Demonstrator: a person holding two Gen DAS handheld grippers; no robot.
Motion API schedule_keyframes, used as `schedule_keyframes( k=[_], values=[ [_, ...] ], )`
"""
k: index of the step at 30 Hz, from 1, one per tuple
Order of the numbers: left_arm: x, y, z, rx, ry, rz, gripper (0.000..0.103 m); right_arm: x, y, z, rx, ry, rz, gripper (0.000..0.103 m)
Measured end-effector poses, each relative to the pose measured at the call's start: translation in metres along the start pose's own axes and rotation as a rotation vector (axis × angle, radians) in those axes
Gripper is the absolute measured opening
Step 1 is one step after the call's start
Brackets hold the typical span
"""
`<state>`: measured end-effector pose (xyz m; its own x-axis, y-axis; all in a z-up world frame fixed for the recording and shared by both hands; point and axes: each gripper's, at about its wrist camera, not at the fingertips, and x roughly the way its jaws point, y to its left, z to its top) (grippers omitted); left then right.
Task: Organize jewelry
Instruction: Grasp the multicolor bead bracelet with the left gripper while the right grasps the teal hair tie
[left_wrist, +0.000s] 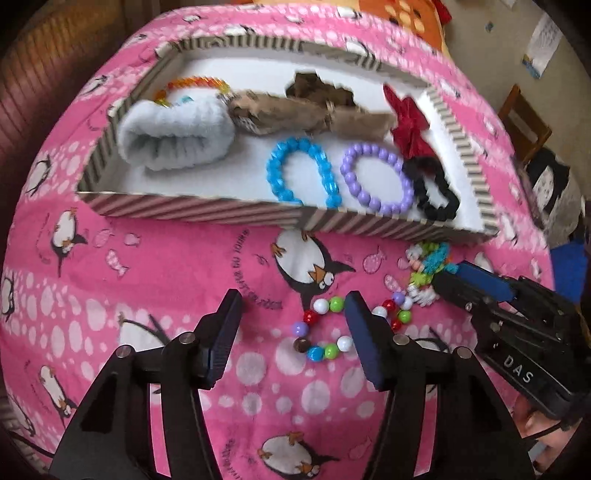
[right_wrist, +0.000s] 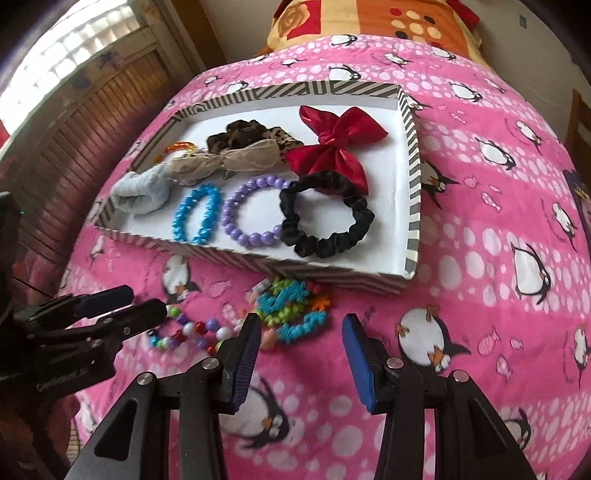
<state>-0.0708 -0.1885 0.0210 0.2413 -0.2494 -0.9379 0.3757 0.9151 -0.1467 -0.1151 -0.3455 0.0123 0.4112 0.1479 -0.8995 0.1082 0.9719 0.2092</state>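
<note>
the left gripper (left_wrist: 293, 314) hangs low over the pink penguin blanket (left_wrist: 147, 280), its jaws apart with nothing pressed between them; a multicolour bead bracelet (left_wrist: 321, 332) lies on the blanket partly in the gap, one stretch of it hidden behind the right-hand pad. just beside it, nearer the box, sits a fuzzy bracelet (right_wrist: 291, 314) of teal, green and orange tufts. the right gripper (right_wrist: 301, 332) is released too, jaws parted around the near edge of that fuzzy piece, though whether a pad touches it cannot be told. beyond both stands a shallow striped box (right_wrist: 413, 221) with a white floor. inside, along the near side, lie a blue bead bracelet (right_wrist: 195, 214), a purple bead bracelet (right_wrist: 240, 221) and a black scrunchie (right_wrist: 354, 225), the purple one touching the scrunchie. behind them are a pale blue fleece band (left_wrist: 177, 136), a beige bow (right_wrist: 221, 160), a dark patterned scrunchie (right_wrist: 236, 134), a red satin bow (right_wrist: 332, 144) and an orange bead bracelet (left_wrist: 192, 83) by the far left wall.
</note>
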Motion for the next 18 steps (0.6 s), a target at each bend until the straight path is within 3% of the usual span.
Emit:
schedule_keyframes(
  k=[2, 3, 5, 6, 10, 18],
  values=[
    [0.005, -0.010, -0.002, 0.026, -0.016, 0.011, 0.057, 0.002, 0.000, -0.004, -0.015, 0.007, -0.005, 0.018],
    [0.004, -0.011, -0.003, 0.036, -0.025, 0.008, 0.051, 0.001, 0.000, -0.006, -0.027, 0.000, -0.004, 0.015],
    [0.003, -0.011, -0.004, 0.055, -0.023, -0.025, 0.026, -0.005, -0.006, -0.010, -0.013, -0.003, 0.009, 0.012],
    [0.004, -0.011, -0.004, 0.062, -0.003, -0.025, 0.009, -0.009, -0.010, -0.011, -0.001, -0.013, 0.012, 0.012],
    [0.000, -0.002, -0.006, 0.069, 0.018, -0.065, 0.008, -0.037, -0.014, -0.009, 0.013, -0.080, 0.025, 0.012],
    [-0.043, 0.016, -0.003, 0.048, -0.042, -0.130, 0.008, -0.087, -0.006, 0.006, 0.004, -0.187, 0.060, 0.012]
  ],
)
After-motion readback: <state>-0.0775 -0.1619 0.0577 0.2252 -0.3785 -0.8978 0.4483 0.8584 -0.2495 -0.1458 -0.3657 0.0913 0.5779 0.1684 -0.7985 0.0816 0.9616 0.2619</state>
